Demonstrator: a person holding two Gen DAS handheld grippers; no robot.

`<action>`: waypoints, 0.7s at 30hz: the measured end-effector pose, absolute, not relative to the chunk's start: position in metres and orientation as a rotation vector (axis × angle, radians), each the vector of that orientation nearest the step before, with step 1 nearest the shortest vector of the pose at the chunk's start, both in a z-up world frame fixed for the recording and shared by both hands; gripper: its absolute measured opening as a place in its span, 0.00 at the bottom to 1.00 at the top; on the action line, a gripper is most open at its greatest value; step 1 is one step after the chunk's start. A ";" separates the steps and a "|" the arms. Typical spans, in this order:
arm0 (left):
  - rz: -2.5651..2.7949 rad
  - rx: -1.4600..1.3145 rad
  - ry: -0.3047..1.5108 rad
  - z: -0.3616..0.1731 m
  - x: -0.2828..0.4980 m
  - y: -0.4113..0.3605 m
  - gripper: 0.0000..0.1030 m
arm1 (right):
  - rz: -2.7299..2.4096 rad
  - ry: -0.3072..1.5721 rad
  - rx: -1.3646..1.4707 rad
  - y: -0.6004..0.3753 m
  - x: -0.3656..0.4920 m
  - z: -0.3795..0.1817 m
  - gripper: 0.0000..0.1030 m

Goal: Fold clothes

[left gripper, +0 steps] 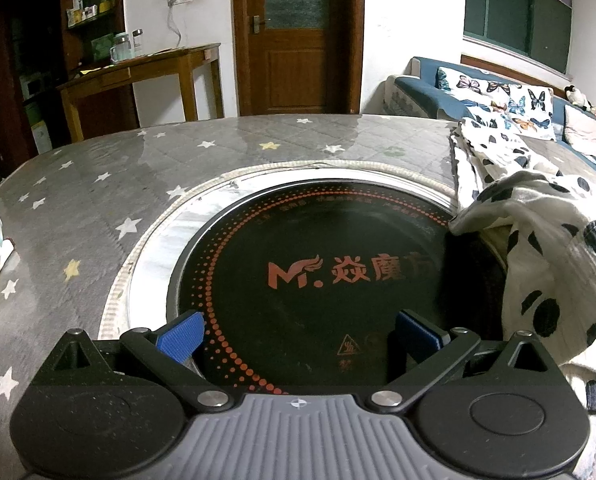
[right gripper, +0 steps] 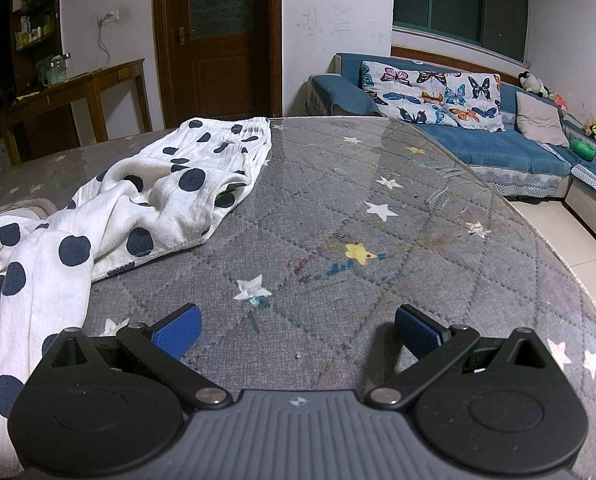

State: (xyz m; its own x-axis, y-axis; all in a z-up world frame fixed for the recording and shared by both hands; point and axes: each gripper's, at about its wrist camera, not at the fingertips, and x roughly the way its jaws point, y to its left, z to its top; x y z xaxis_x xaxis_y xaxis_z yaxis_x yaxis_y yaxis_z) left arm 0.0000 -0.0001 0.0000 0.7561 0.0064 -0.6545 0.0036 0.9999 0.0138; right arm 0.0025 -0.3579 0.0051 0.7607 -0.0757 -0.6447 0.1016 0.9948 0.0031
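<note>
Item: white crinkled cotton garment with navy polka dots (right gripper: 146, 200), lying rumpled and unfolded on the grey quilted star-print table cover (right gripper: 378, 240). One end reaches the far table edge; the near end drapes over the rim of the round black glass induction hob (left gripper: 318, 280) set into the table.

Step in hand, as I judge it: approach and spread before any fold. I would take two well-separated edge points, lift the cloth clear of the hob and lay it flat on the bare cover, pinching a single layer only.

Left gripper (left gripper: 300, 330): blue pads spread wide, nothing between them, tilted downward over the hob, garment to its right.

Right gripper (right gripper: 298, 330): likewise fully spread and empty, angled down at bare cover, garment to its left.
</note>
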 end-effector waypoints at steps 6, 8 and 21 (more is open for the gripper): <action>-0.010 0.056 0.703 -0.002 -0.005 -0.004 1.00 | -0.094 0.703 0.048 -0.359 0.005 0.004 1.00; -0.016 0.052 0.709 -0.006 -0.007 -0.003 1.00 | -0.100 0.702 0.048 -0.357 0.003 0.005 1.00; 0.013 0.020 0.723 0.002 -0.009 -0.005 1.00 | -0.107 0.701 0.045 -0.357 0.003 0.005 1.00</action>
